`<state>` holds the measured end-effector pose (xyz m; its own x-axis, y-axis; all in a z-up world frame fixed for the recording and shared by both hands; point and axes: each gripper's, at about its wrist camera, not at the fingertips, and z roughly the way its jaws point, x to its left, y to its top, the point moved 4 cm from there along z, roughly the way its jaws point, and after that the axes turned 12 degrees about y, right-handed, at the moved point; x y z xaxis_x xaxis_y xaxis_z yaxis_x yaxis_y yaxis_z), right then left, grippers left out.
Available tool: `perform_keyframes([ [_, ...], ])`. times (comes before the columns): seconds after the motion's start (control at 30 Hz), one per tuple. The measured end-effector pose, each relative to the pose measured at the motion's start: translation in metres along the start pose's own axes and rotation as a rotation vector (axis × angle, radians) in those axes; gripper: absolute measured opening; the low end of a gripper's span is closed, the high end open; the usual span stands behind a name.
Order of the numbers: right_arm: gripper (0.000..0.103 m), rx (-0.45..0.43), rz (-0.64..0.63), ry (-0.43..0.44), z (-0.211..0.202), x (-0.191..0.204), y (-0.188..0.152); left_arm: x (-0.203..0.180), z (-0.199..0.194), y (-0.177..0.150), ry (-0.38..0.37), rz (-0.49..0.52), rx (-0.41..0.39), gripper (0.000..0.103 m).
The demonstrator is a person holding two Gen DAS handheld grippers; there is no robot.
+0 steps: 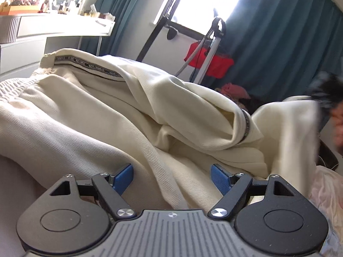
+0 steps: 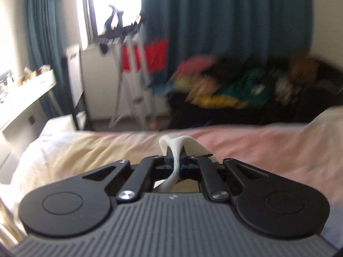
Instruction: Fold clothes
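A cream ribbed garment (image 1: 96,115) with a dark patterned band lies crumpled on the bed and fills the left wrist view. My left gripper (image 1: 171,178) stands open low over it, its blue pads (image 1: 123,178) apart with a fold of the cloth lying between them, unpressed. At the right of that view a corner of the garment (image 1: 287,128) is lifted, beside a blurred dark shape and a hand (image 1: 338,128). In the right wrist view my right gripper (image 2: 176,160) is shut on a cream cloth strip (image 2: 178,145), which loops up over the fingertips and hangs down behind them.
The pink bedsheet (image 2: 257,147) spreads to the right. Beyond the bed stand a metal stand with red cloth (image 2: 150,57), a dark sofa piled with colourful clothes (image 2: 225,85), teal curtains (image 2: 214,21) and a white desk (image 1: 53,30) crowded with small items.
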<state>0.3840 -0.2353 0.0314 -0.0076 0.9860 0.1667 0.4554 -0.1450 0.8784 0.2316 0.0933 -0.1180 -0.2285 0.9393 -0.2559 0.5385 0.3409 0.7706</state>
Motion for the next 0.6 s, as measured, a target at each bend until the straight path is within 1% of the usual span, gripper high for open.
perform_keyframes([
  [0.03, 0.006, -0.032, 0.008, -0.011, -0.020, -0.015, -0.005, -0.002, -0.001, 0.001, -0.007, -0.001, 0.000, 0.081],
  [0.1, 0.006, -0.060, 0.051, -0.049, -0.057, -0.051, -0.022, -0.005, -0.002, 0.001, -0.012, 0.001, -0.002, 0.081],
  [0.13, 0.006, -0.060, 0.095, -0.065, -0.074, -0.071, -0.035, -0.006, -0.003, -0.001, -0.004, 0.003, 0.002, 0.081],
  [0.2, 0.006, -0.045, 0.188, -0.077, -0.106, -0.110, -0.064, -0.008, -0.004, -0.004, 0.003, 0.007, 0.016, 0.081],
  [0.3, 0.007, 0.035, 0.352, -0.099, -0.140, -0.159, -0.119, -0.012, -0.007, -0.008, -0.003, 0.022, 0.023, 0.081],
  [0.37, 0.007, 0.101, 0.491, -0.071, -0.152, -0.184, -0.160, -0.016, -0.014, -0.012, 0.009, 0.051, 0.014, 0.081],
  [0.47, 0.008, 0.209, 0.622, -0.007, -0.153, -0.202, -0.211, -0.021, -0.024, -0.024, 0.032, 0.081, 0.021, 0.081],
  [0.53, 0.009, 0.210, 0.724, 0.044, -0.153, -0.207, -0.226, -0.022, -0.029, -0.032, 0.041, 0.081, 0.040, 0.081],
  [0.6, 0.010, 0.207, 0.783, 0.094, -0.150, -0.209, -0.229, -0.023, -0.033, -0.040, 0.040, 0.067, 0.067, 0.081],
])
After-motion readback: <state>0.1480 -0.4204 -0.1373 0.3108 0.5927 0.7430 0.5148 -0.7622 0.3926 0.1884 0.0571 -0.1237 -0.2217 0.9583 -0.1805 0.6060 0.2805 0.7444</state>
